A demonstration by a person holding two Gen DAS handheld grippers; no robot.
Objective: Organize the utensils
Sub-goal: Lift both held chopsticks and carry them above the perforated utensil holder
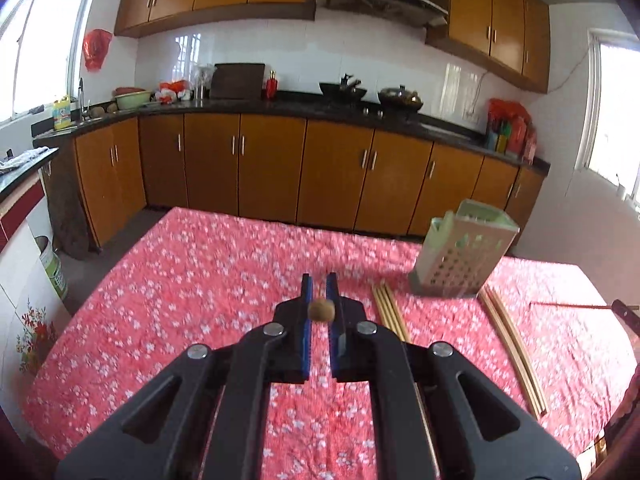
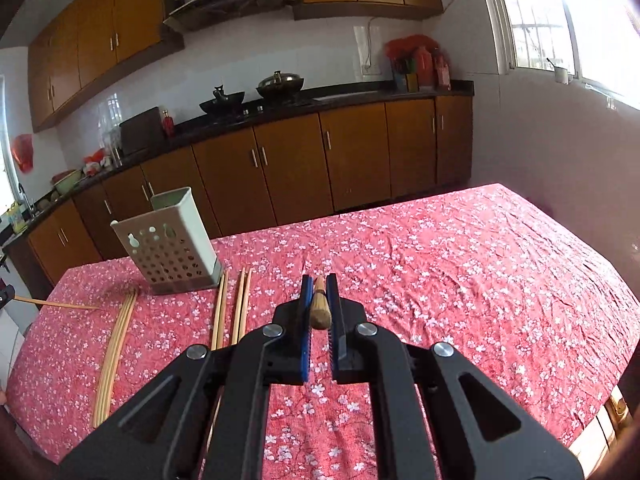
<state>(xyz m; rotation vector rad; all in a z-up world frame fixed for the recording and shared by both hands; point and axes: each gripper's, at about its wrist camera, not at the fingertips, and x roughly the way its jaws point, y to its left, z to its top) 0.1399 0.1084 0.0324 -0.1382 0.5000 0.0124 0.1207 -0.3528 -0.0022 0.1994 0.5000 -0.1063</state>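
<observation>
Left gripper [image 1: 320, 286] and right gripper [image 2: 320, 286] each clamped one chopstick [image 1: 320, 311] end-on; either could pivot and miss the holder [image 1: 466, 254].

Blown-out daylight from the windows [image 2: 560, 20] lights the kitchen; fisheye edges bend, darken and blur.

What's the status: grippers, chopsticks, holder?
Left gripper and right gripper each shut on a chopstick. Holder upright, empty. Loose chopsticks on cloth. Nothing blocking.
</observation>
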